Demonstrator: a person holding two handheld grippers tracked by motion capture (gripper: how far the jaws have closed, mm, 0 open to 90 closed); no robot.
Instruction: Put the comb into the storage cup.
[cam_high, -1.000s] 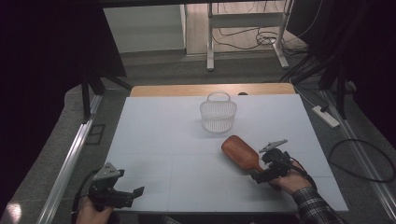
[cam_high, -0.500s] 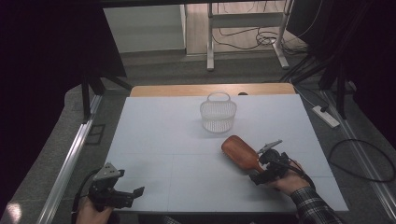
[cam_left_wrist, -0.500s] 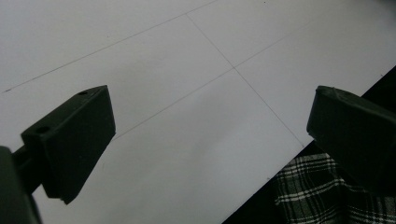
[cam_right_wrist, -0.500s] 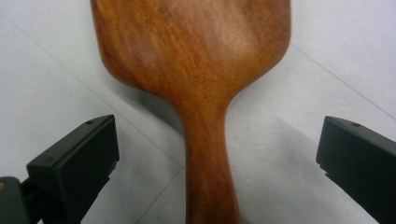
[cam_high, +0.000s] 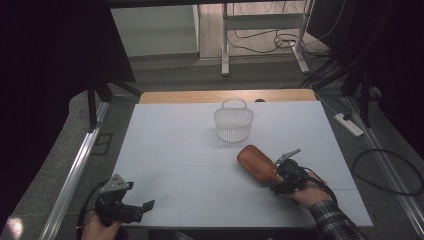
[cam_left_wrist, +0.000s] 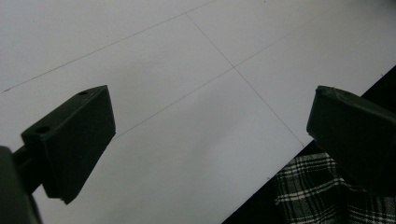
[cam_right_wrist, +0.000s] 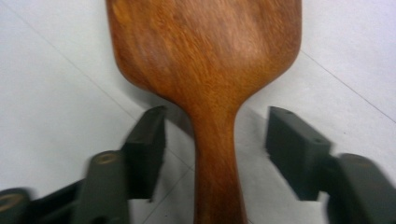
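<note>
A brown wooden paddle (cam_high: 255, 164) lies flat on the white table (cam_high: 170, 140) at the right, its broad head toward the middle. My right gripper (cam_high: 277, 180) sits at its handle end. In the right gripper view the handle (cam_right_wrist: 217, 186) runs between the two black pads (cam_right_wrist: 147, 149), with a gap on each side. My right gripper (cam_right_wrist: 217, 140) has just been closing its jaws around the handle, and the pads do not touch it. My left gripper (cam_high: 145, 206) rests at the table's near left corner, and my left gripper (cam_left_wrist: 210, 130) is wide open with nothing in it.
A white mesh basket (cam_high: 233, 122) with a handle stands upright at the back middle of the table. A wooden strip (cam_high: 225, 96) borders the far edge. A plaid sleeve (cam_left_wrist: 327, 191) lies past the near edge. Cables and a power strip (cam_high: 350, 125) lie on the floor at the right.
Both hands keep their places. In the high view the right gripper's jaws look slightly narrower around the paddle's handle.
</note>
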